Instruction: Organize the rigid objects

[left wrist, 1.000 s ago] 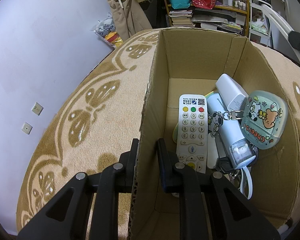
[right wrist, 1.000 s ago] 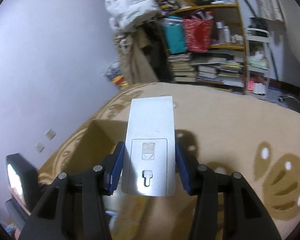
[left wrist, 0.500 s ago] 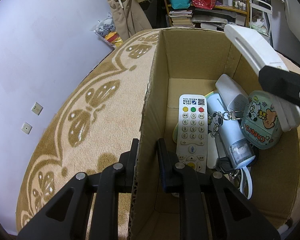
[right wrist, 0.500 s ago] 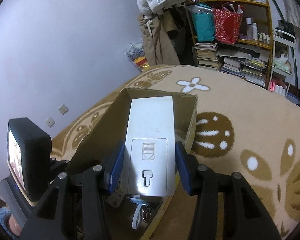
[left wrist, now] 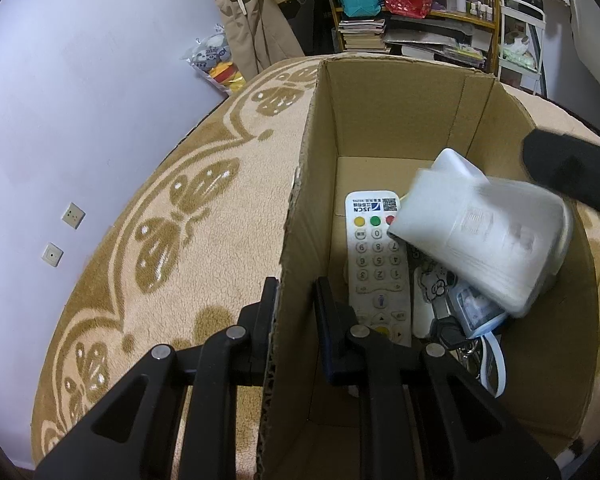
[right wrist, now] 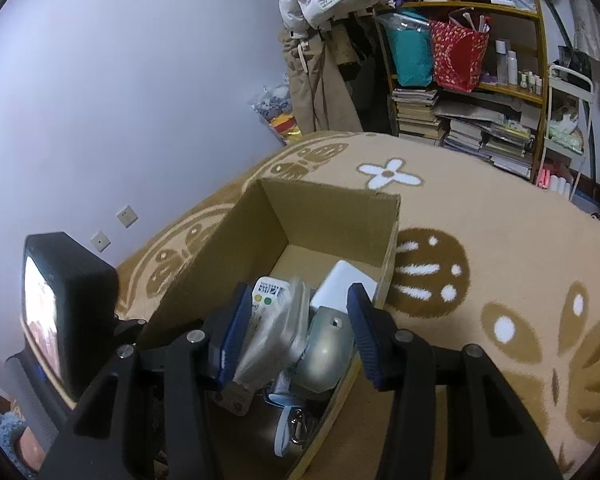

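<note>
Left gripper [left wrist: 294, 312] fingers [left wrist: 268, 304] pinch the cardboard box [left wrist: 400, 120] wall; a blurred white remote [left wrist: 480, 232] lies inside.

Left tongs [left wrist: 294, 312] black with silver screws; right tongs [right wrist: 296, 336] black with blue pads.
</note>
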A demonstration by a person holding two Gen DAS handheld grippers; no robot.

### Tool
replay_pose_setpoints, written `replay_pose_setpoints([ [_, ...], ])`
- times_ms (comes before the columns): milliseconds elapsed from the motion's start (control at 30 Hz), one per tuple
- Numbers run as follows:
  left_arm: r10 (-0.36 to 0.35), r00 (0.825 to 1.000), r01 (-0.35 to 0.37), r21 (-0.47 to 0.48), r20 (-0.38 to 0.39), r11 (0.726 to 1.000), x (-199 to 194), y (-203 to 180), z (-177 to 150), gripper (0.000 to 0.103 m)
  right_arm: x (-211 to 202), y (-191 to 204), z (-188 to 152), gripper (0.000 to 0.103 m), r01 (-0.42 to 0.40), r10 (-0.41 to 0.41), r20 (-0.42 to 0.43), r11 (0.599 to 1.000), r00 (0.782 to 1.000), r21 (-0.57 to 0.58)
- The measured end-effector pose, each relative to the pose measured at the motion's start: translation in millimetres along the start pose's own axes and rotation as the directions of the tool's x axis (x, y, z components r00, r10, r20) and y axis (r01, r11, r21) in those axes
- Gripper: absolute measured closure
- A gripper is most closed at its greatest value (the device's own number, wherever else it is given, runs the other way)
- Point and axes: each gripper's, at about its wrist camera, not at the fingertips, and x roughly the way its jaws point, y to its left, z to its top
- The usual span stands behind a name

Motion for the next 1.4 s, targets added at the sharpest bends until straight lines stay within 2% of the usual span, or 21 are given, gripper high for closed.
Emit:
replay_pose_setpoints([
  [100, 0.0, 1.0, 0.0, 0.0, -0.003, 1.0, 0, 0, 0, 0.086, -9, -2, 1, 0.039, 0.029, -0.029, 0.013, 1.0, 0.999, 0.006],
  [367, -0.002, 1.0, 0.002, 0.003, 0.019, 1.0, -9, 1, 2, 0.086, -24, -17, 1, 0.035, 0.1, -0.099, -0.012, 0.994, 0.995, 0.049],
  [433, -0.005, 1.0, 0.005, 0.007, 0.027, 1.0, -12, 0, 3, 0.086, -31, -19, 0, 0.028, 0.114, -0.114, -0.012, 0.992, 0.993, 0.05],
  [567, -0.029, 0.999, 0.029, 0.01, 0.03, 1.0, -22, 0, 5, 0.083, -47, -25, -2, 0.019, 0.152, -0.152, -0.007, 0.986, 0.988, 0.065],
  [633, -0.033, 0.999, 0.032, 0.02, 0.04, 0.999, -28, 0, 6, 0.079, -55, -29, -4, 0.017, 0.174, -0.174, -0.007, 0.982, 0.985, 0.069],
  [733, -0.026, 0.998, 0.024, 0.038, 0.062, 0.999, -39, -2, 5, 0.064, -66, -34, -6, 0.016, 0.202, -0.201, -0.013, 0.977, 0.979, 0.071],
  [800, -0.033, 0.996, 0.03, 0.045, 0.08, 0.999, -48, -1, 4, 0.043, -72, -37, -8, 0.011, 0.22, -0.219, -0.014, 0.973, 0.976, 0.075],
  [833, -0.033, 0.995, 0.029, 0.047, 0.094, 0.998, -53, -2, 3, 0.041, -77, -38, -10, 0.007, 0.234, -0.234, -0.01, 0.969, 0.972, 0.083],
  [900, -0.025, 0.992, 0.018, 0.058, 0.128, 0.998, -65, -3, 2, 0.025, -84, -41, -14, 0.003, 0.244, -0.245, -0.005, 0.965, 0.97, 0.097],
  [967, -0.017, 0.989, 0.008, 0.066, 0.146, 0.998, -74, -3, 3, 0.015, -91, -44, -19, 0.001, 0.257, -0.258, -0.009, 0.96, 0.966, 0.106],
  [1100, 0.001, 0.981, -0.013, 0.061, 0.196, 0.998, -93, 0, 3, 0.006, -102, -47, -25, 0.0, 0.288, -0.287, -0.026, 0.95, 0.958, 0.124],
  [1167, -0.011, 0.975, -0.002, 0.057, 0.22, 0.998, -104, 2, 2, 0.005, -109, -49, -27, 0.0, 0.296, -0.296, -0.024, 0.946, 0.955, 0.134],
  [1400, -0.034, 0.955, 0.024, 0.035, 0.296, 0.999, -143, 11, -7, 0.001, -146, -42, -36, 0.0, 0.311, -0.321, 0.052, 0.939, 0.946, 0.144],
])
